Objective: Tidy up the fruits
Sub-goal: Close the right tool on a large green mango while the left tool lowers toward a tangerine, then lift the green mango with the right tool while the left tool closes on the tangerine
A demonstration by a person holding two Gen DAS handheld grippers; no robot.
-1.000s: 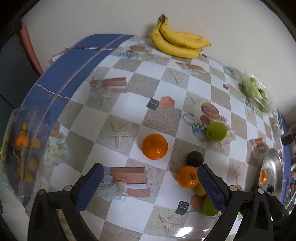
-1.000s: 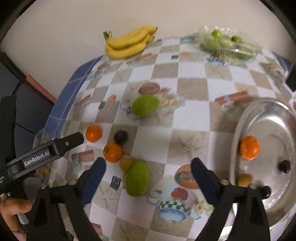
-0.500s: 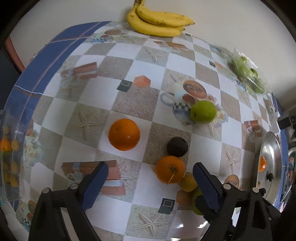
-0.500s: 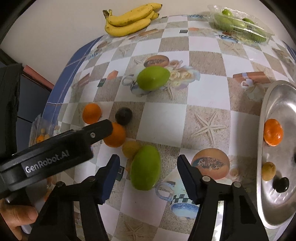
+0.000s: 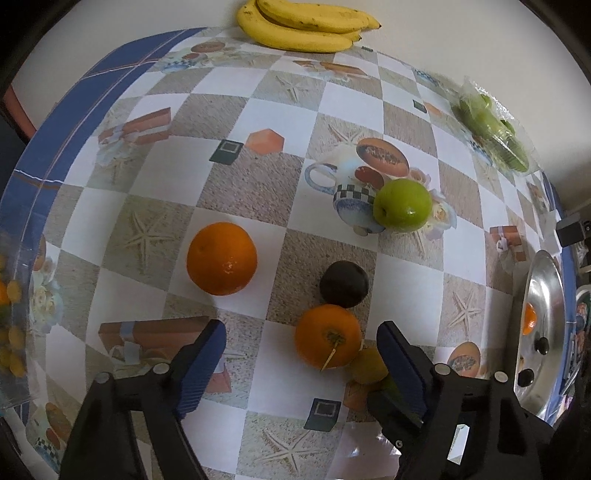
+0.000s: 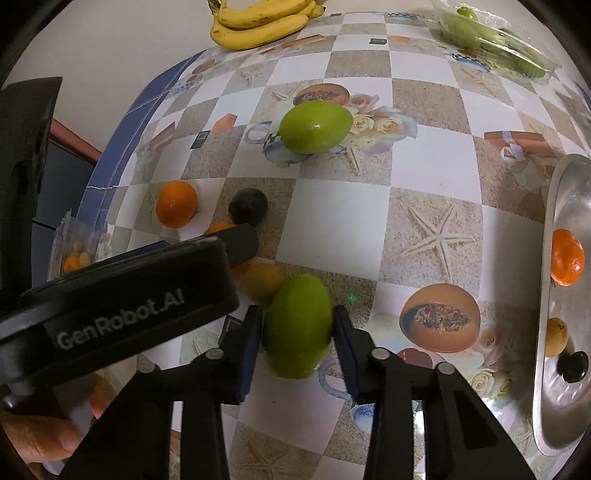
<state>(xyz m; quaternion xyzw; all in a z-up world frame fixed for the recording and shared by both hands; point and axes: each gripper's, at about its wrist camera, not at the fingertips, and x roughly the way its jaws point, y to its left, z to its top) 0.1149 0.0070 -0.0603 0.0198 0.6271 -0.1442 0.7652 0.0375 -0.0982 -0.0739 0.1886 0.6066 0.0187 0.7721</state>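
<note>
Closing on both sides, compared w/ a sec ago. The left gripper [image 5: 297,356] is seen lower and nearer the fruit cluster than before; its jaws are narrowing but are kept wide, w/ the stemmed orange [image 5: 328,336] lying between the pads, slightly ahead, untouched as far as can be told. The right gripper [image 6: 298,332] is brought down from a wide stance to a narrow one, jaws closing, and the green mango [image 6: 297,326] is now bracketed; both pads appear pressed on its sides, though the fruit is not yet lifted off the tablecloth [image 6: 332,229]. Judged from this: two picks are being set up at once, the mango first, presumably for the steel tray [image 6: 561,406] off to the right of the right tool.

Around the left tool: a bigger orange [image 5: 221,258] is seen ahead-left, a dark round fruit [image 5: 343,283] just ahead of the stemmed orange and touching it, a yellowish fruit [image 5: 367,365] tucked by the right pad. Farther ahead-right a green apple-like fruit [image 5: 402,203], bananas [image 5: 306,29] at the far edge.

Obstacles: the two tools are crowded, w/ the left tool's body overlapping the right cam view just left of the mango. The yellowish fruit is wedged between both targets and could be knocked or rolled. Tray already holds a mandarin [image 6: 567,262] plus small fruits, so space is reduced.
</note>
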